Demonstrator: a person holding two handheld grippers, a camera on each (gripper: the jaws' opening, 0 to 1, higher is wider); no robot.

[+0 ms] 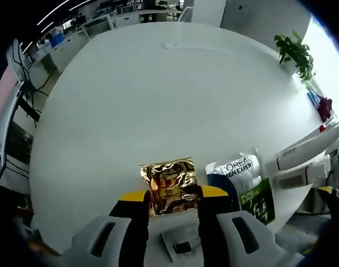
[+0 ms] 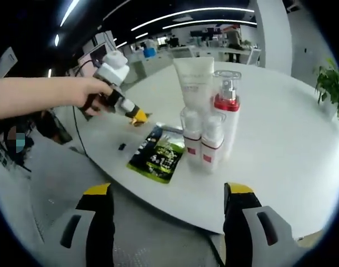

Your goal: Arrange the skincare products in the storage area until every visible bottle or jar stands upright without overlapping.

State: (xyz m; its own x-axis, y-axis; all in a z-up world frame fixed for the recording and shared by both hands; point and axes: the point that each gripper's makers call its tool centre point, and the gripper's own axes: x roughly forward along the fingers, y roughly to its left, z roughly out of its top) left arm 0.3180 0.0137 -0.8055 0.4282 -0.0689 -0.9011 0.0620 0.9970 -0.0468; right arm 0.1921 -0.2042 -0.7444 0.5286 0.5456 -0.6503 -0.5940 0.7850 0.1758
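Worktop (image 1: 158,100) plain white. Crinkled foil packet (image 1: 169,185) gold. Sachet (image 2: 156,154) black-green with white print. Pump bottle (image 2: 227,114) clear with red band. Tube (image 2: 194,80) off-white. Claw tips yellow, black fingers.

Gold foil sachet (image 1: 169,186) and L'Oréal sachet (image 1: 243,186) lie flat; white tube (image 2: 194,78), pump bottle (image 2: 227,108) and two small bottles (image 2: 202,139) stand upright, clustered

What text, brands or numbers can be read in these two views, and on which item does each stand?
"L'OREAL MEN EXPERT": on the white and green sachet lying flat on the white table, left gripper view.
Gold foil packet between the left tongs: print too crumpled to read.
Green and black part of that sachet, right gripper view: print too blurred.
White tube, pump bottle and two small bottles: labels too small to read.
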